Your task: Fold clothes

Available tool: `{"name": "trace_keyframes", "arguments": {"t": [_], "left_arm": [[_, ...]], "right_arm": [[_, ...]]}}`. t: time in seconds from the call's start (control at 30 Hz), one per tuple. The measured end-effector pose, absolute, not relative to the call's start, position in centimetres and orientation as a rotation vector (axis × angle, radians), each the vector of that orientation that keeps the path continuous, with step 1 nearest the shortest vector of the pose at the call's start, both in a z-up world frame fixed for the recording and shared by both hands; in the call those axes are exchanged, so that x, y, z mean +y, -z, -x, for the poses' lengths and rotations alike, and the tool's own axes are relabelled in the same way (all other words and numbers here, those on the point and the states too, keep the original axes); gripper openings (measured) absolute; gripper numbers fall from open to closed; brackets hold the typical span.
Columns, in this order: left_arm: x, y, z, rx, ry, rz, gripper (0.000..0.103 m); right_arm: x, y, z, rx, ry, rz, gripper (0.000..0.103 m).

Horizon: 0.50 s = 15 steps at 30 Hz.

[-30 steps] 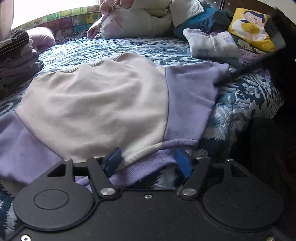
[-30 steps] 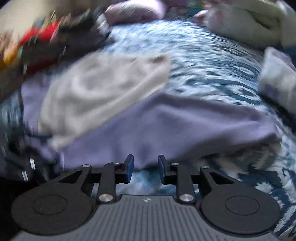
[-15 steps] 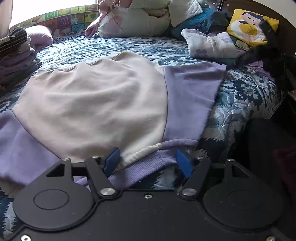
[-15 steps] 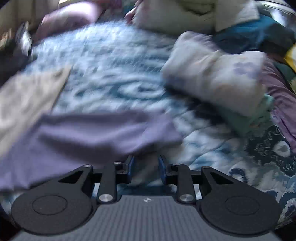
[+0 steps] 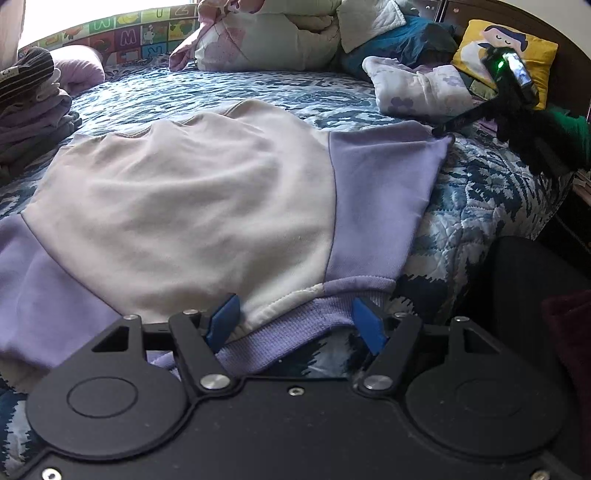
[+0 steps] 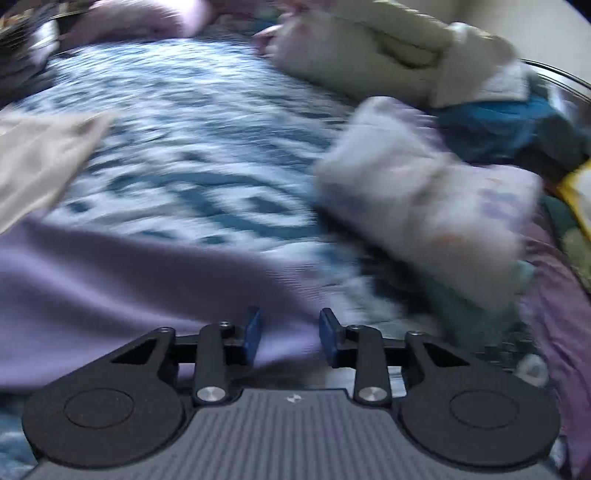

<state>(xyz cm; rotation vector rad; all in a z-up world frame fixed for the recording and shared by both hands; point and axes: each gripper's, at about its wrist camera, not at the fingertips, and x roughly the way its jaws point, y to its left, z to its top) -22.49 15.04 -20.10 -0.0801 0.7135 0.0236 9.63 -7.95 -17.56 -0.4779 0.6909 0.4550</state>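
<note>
A cream and lilac sweatshirt (image 5: 192,206) lies flat on the blue patterned bedspread (image 5: 221,88). My left gripper (image 5: 295,325) is open, its blue fingertips either side of the lilac ribbed hem (image 5: 317,314) at the near edge. My right gripper (image 6: 290,334) is open, with the lilac sleeve (image 6: 110,280) between and under its fingertips; this view is blurred. In the left wrist view the right gripper (image 5: 443,129) reaches the far corner of the lilac sleeve.
A folded floral garment (image 5: 413,88) and a yellow cushion (image 5: 506,48) lie at the right. Piled bedding (image 5: 277,33) sits at the back. A stack of folded clothes (image 5: 29,110) is at the left. The bed edge (image 5: 491,214) drops off at the right.
My right gripper has swung right along the lilac sleeve to its far end. My left gripper has stayed open at the hem.
</note>
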Motion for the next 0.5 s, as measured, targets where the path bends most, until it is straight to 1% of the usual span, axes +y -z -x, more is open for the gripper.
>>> {"name": "trace_keyframes", "arguments": {"t": [0.1,0.17,0.2,0.3,0.37,0.5], "left_arm": [[15.1,20.1,22.5,0.712,-0.022,0.081,0.068],[15.1,20.1,22.5,0.712,-0.021,0.081,0.068],[15.1,20.2,22.5,0.713,-0.02,0.081,0.069],[15.1,20.1,22.5,0.714,-0.02,0.081,0.069],[15.1,20.1,22.5,0.715,-0.019,0.08,0.069],[15.1,20.1,22.4,0.716,-0.016,0.078,0.069]], "right_arm": [[-9.3,16.1,-9.7,0.676,-0.527,0.36,0.034],[-8.7,15.8,-8.8,0.687,-0.635,0.352,0.035],[-8.4,15.6,-8.3,0.692,-0.69,0.349,0.034],[-6.0,16.7,-6.7,0.732,-0.834,0.406,0.033],[-4.0,18.3,-6.3,0.717,-0.762,0.56,0.034],[-3.9,17.8,-9.1,0.749,-0.715,0.431,0.033]]}}
